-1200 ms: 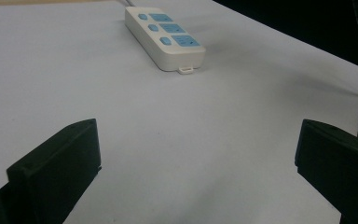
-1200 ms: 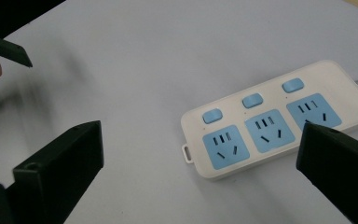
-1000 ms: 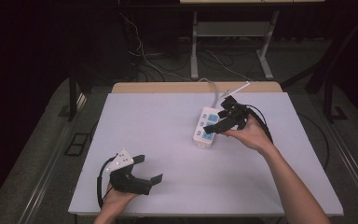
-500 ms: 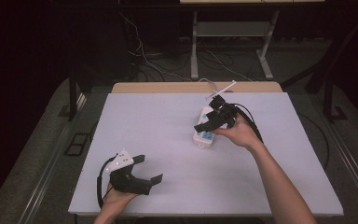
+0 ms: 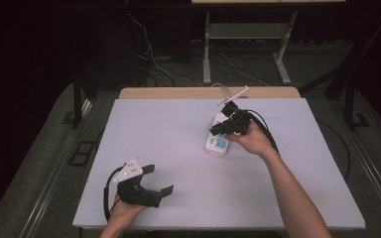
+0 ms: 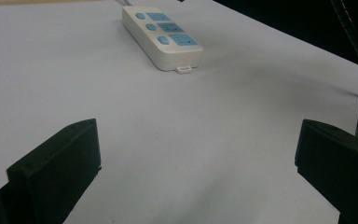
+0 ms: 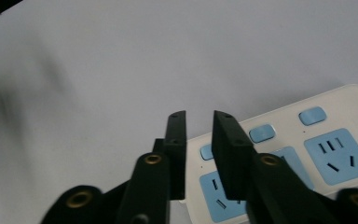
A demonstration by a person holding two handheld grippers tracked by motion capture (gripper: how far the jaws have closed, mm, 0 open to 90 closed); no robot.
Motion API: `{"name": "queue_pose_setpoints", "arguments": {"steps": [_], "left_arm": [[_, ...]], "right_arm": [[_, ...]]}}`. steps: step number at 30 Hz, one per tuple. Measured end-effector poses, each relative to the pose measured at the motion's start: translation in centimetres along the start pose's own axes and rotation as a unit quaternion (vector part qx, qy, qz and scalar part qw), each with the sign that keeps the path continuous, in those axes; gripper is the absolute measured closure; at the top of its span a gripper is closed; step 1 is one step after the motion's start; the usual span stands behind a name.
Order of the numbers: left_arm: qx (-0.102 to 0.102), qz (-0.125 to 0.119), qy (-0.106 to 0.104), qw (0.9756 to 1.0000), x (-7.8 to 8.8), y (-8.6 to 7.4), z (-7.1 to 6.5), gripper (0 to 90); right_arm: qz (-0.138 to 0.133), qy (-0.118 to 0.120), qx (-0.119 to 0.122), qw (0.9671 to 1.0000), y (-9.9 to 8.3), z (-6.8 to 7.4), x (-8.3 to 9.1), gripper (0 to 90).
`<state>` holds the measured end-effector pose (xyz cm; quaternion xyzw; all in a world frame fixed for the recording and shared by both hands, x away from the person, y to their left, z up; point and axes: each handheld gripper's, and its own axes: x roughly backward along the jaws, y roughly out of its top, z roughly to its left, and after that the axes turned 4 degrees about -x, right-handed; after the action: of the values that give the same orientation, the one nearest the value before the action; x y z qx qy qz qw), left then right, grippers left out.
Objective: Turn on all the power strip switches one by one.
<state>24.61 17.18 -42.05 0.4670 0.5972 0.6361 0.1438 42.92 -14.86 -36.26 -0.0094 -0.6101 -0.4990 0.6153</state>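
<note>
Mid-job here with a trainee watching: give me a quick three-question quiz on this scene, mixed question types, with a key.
1. True or false: the left gripper has its jaws spread wide.
2. What does the right gripper hover over? A) a mug B) the power strip C) a notebook
3. Fill in: the power strip's sockets and switches are coloured ____.

Key: 1 true; 2 B; 3 blue.

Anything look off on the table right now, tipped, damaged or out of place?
Nothing stands out. The power strip lies flat and looks intact on the table, angled slightly, with the right hand-held gripper over it.
</note>
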Motion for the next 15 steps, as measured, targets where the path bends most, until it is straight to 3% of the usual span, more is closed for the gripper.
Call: {"name": "queue_pose_setpoints", "arguments": {"steps": [4, 15], "left_arm": [[0.0, 0.0, 0.0, 1.0, 0.0, 0.0, 0.0, 0.0], [-0.001, 0.0, 0.001, 1.0, 0.1, 0.0, 0.2, 0.0]], "right_arm": [[0.008, 0.006, 0.002, 0.9999, -0.1, -0.6, -0.6, 89.7], [0.021, 0.015, -0.006, 0.9996, -0.6, -1.9, -2.3, 89.8]]}}
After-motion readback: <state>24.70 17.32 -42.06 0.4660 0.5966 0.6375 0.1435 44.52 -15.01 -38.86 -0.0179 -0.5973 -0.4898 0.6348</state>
